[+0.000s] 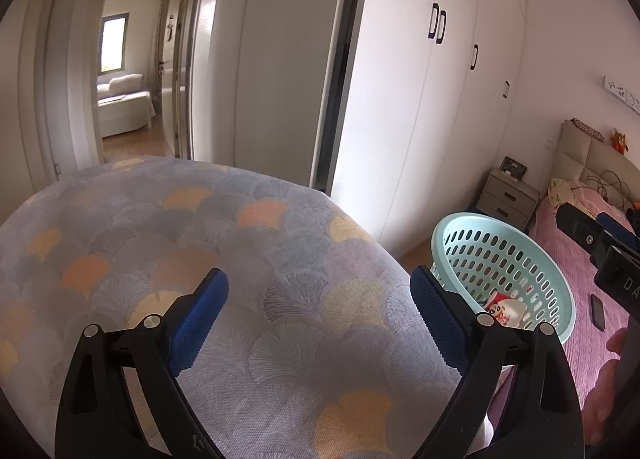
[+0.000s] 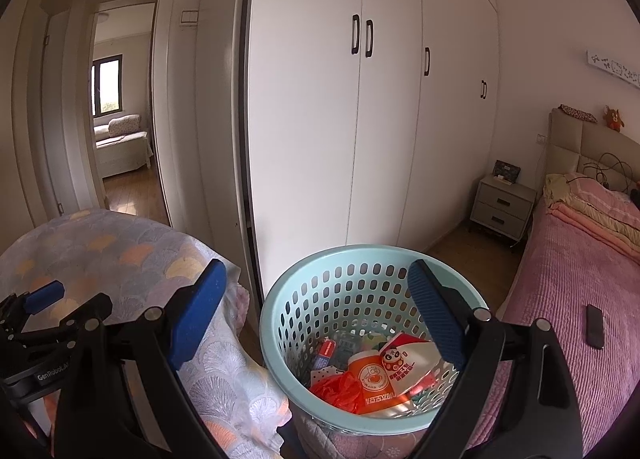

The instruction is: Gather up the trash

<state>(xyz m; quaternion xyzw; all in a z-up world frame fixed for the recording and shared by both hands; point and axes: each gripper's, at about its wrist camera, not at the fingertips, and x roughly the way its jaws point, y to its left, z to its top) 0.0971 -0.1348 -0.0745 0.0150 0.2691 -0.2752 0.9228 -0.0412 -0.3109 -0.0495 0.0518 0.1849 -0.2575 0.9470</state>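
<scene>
We have both claws standing apart with nothing between the pads, and the whole thing turns on the basket (image 2: pixel 376 339). From the right claw (image 2: pixel 320 323) the pale green basket sits straight ahead and just below, its open mouth facing up, so this is plainly the nearer hand. Inside we see an orange cup (image 2: pixel 374 383), a red-and-white wrapper with a panda face (image 2: pixel 404 359) and a crumpled red bag (image 2: pixel 336 389), all lying low against the bottom. From the left claw (image 1: pixel 320 311) the basket (image 1: pixel 504 259) lies off to the right, while ahead of it there is only the fan-patterned cloth (image 1: pixel 200 259) draped over a rounded surface. The basket stands between that cloth and the pink bed (image 2: pixel 580 319), where a dark remote-like thing (image 2: pixel 595 326) lies well apart from it. We judge the collecting largely done; any next reach looks to be the right hand's.
</scene>
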